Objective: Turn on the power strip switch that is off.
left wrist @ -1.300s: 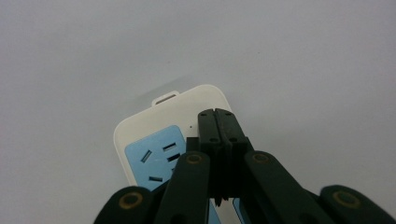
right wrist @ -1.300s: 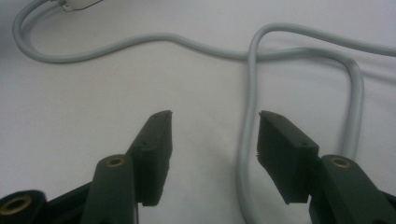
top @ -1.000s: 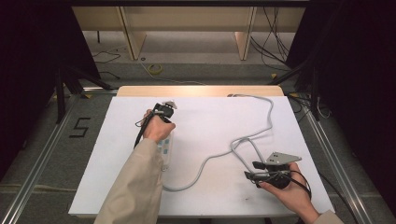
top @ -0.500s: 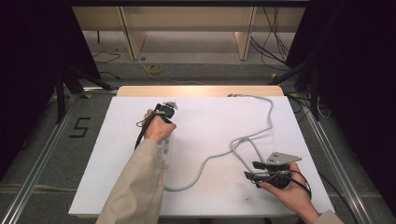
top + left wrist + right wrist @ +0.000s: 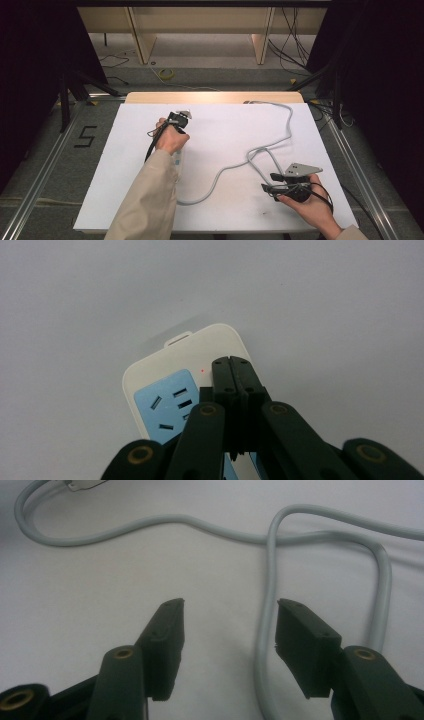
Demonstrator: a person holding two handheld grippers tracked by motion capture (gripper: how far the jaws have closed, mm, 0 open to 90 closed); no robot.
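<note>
Half the strip (image 5: 175, 390) hides under my closed, empty left tongs (image 5: 234, 371); right tongs (image 5: 227, 630) gape, grey rubbery cable (image 5: 270, 605) between.

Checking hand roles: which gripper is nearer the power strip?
Left. The left gripper, jaws shut, sits right over the power strip; the right gripper, open, is far off beside the grey cable.

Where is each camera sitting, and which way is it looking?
High view: above the table, looking forward and down at the white tabletop; both forearms and hands show.
Left gripper view: on the left gripper, shut jaws over the white-and-blue power strip.
Right gripper view: on the right gripper, open jaws facing the grey cable.
Shared: the cable shows from above too.
</note>
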